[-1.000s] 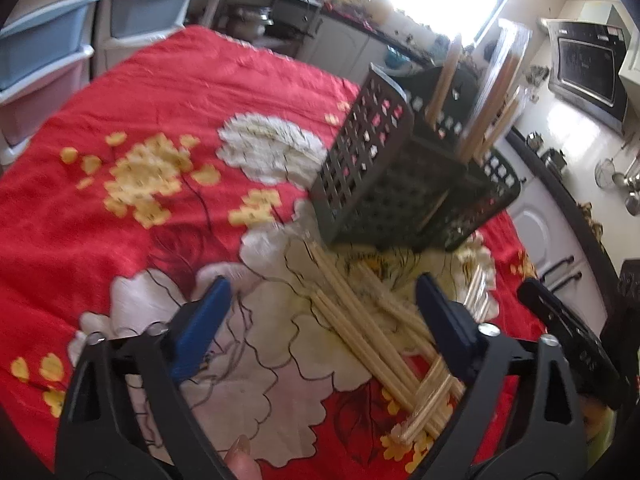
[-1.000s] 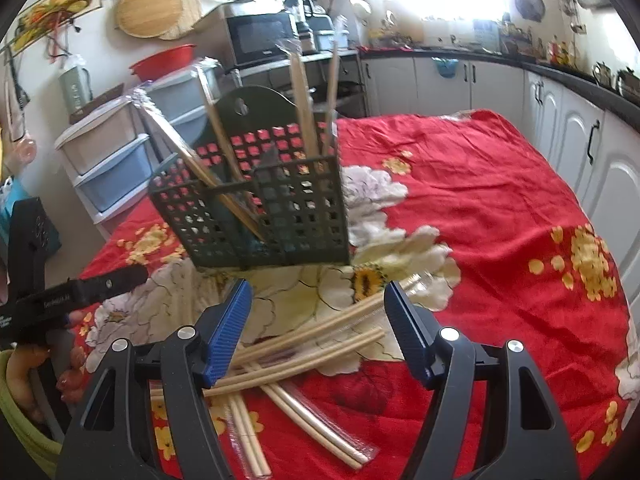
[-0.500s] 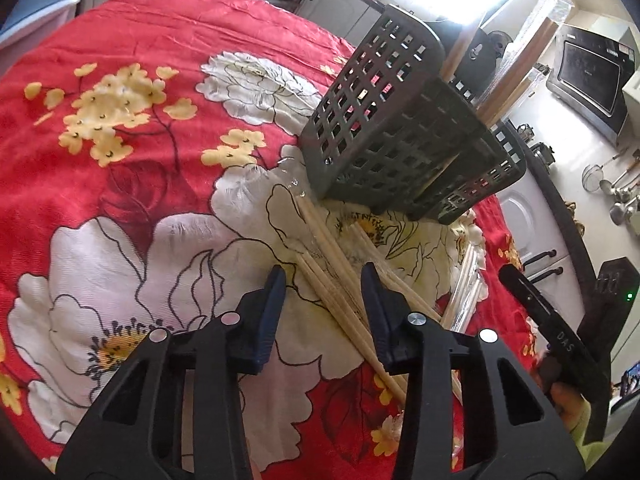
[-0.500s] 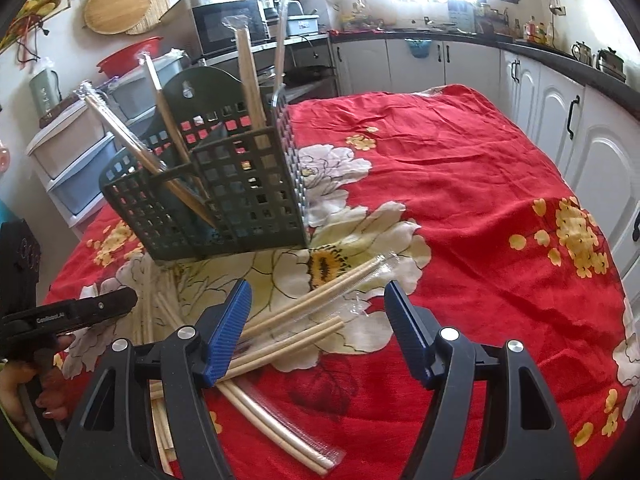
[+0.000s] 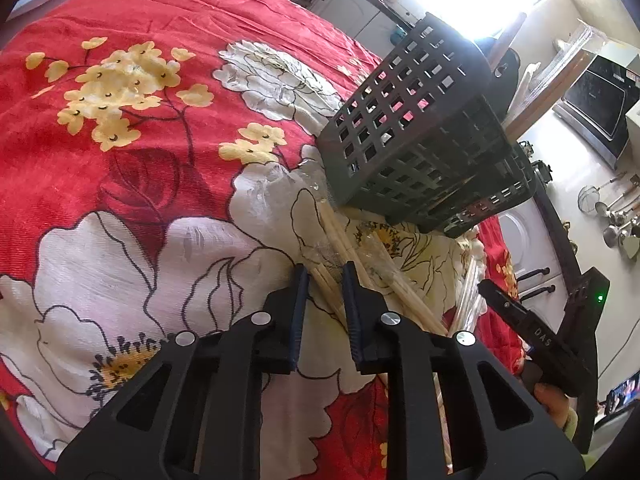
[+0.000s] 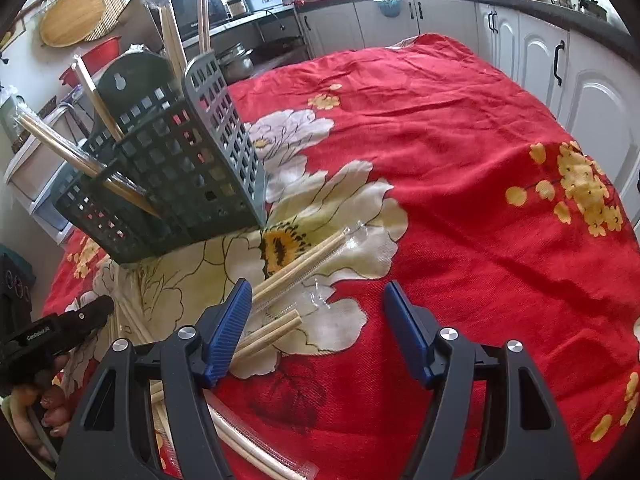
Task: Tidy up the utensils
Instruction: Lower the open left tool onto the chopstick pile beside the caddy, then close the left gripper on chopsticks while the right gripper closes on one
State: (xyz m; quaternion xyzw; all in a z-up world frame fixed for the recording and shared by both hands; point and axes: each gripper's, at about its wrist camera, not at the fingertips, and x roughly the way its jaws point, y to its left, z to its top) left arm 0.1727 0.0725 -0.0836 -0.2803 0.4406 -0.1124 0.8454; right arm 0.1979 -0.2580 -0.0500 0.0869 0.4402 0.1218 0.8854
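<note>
Wrapped chopsticks (image 5: pixel 332 248) lie scattered on the red floral worktop (image 5: pixel 120 160) in front of the dark utensil basket (image 5: pixel 420 152). The left claw (image 5: pixel 324 280), tilted down, has narrowed around one pair, seemingly mid-pickup; lifting comes next. The right claw (image 6: pixel 320 320) hovers wide, empty.

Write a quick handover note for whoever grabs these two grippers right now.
Left gripper: fingers closed around a wrapped chopstick pair lying on the cloth, not lifted.
Right gripper: open, holding nothing, above the loose pairs.
Basket stands on the cloth with several pairs upright in it.
Done: those pairs are in.
Left: lift the gripped pair into the basket, then the rest scattered on the cloth.
</note>
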